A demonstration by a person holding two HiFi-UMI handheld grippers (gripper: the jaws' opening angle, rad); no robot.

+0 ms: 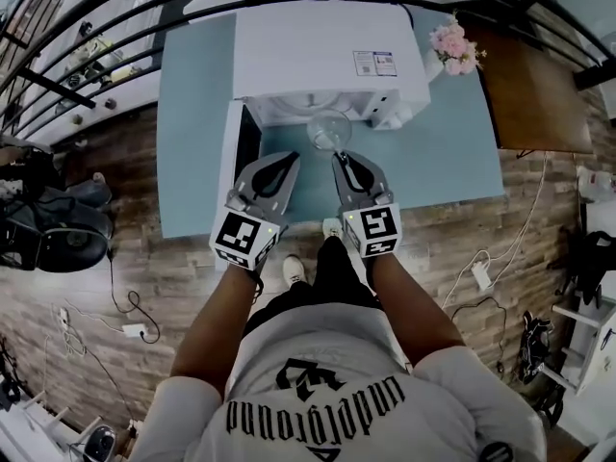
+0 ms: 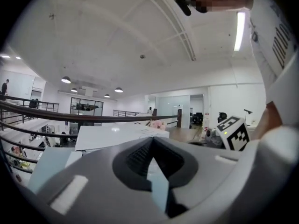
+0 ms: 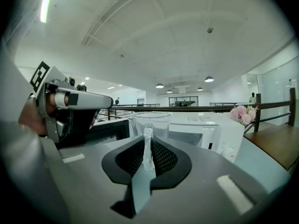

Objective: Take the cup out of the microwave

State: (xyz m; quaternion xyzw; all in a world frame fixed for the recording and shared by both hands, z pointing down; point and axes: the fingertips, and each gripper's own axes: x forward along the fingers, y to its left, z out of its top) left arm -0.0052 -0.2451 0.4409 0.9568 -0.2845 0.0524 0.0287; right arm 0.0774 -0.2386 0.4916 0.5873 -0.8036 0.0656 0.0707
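Note:
A clear glass cup hangs in the air just in front of the white microwave, over the light blue table. My right gripper is shut on the cup's handle. In the right gripper view that handle stands upright between the pads, with the cup's bowl beyond them. The microwave door hangs open to the left. Beside it my left gripper is level with the right one, its jaws closed together and nothing between them.
A vase of pink flowers stands right of the microwave at the table's back corner. A brown wooden table adjoins on the right. A black railing runs behind. Cables and a power strip lie on the wooden floor.

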